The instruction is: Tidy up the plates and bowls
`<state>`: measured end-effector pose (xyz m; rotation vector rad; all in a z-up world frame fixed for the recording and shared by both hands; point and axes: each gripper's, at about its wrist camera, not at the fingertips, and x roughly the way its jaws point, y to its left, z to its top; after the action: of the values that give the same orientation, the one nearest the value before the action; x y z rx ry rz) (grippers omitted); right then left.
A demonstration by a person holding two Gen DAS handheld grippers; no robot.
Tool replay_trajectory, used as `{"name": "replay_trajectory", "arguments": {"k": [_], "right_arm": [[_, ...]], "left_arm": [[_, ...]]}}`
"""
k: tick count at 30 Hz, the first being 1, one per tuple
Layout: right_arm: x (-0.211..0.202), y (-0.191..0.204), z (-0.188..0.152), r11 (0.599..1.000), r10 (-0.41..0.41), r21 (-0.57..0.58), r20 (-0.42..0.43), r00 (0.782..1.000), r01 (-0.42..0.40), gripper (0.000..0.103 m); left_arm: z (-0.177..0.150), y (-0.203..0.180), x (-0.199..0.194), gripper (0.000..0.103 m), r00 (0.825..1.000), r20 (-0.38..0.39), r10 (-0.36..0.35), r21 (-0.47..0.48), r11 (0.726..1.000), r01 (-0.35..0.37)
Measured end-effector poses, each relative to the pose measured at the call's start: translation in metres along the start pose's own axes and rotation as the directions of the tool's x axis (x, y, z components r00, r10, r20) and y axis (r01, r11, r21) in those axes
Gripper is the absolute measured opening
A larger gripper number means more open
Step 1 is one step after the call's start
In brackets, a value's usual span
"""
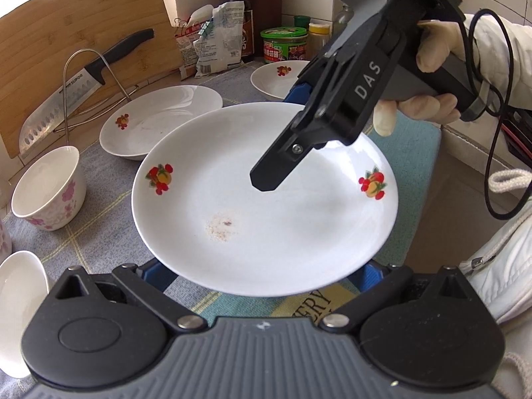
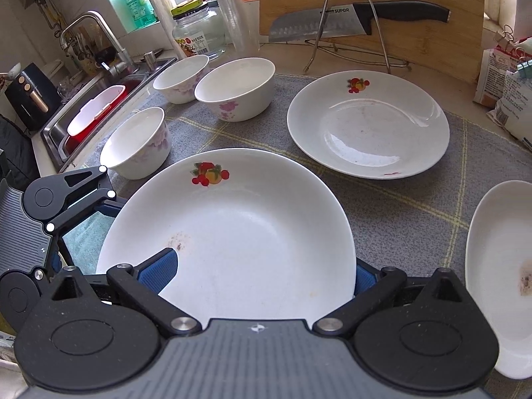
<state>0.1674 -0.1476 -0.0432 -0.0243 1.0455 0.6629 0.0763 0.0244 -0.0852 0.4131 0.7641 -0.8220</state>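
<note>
A white plate with fruit prints [image 1: 266,219] is held above the mat; it also shows in the right wrist view [image 2: 239,232]. My right gripper [image 2: 262,276] is shut on its near rim, one blue pad over the plate and one under it. In the left wrist view the right gripper [image 1: 292,133] reaches over the plate's far rim. My left gripper [image 1: 262,276] has its blue pads spread at either side under the plate's near edge, open, and shows at the left of the right wrist view [image 2: 83,219]. A second plate [image 2: 367,124] and a third plate [image 2: 502,276] lie on the mat.
Three flowered bowls [image 2: 237,88] [image 2: 181,78] [image 2: 138,141] stand on the grey checked mat [image 2: 415,219]. A sink [image 2: 96,113] lies at the left. A knife on a wire rack [image 2: 352,20] and a cutting board stand behind. Bags and jars [image 1: 282,45] sit at the counter's back.
</note>
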Motion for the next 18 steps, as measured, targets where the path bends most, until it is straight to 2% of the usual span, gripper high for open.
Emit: {"name": "replay_trajectory", "arguments": {"k": [18], "right_arm": [[-0.048, -0.073, -0.022, 0.996, -0.064, 0.070, 0.055, 0.996, 0.061, 0.103]], "left_arm": [[0.063, -0.026, 0.048, 0.102, 0.998, 0.010, -0.055, 0.070, 0.996, 0.054]]}}
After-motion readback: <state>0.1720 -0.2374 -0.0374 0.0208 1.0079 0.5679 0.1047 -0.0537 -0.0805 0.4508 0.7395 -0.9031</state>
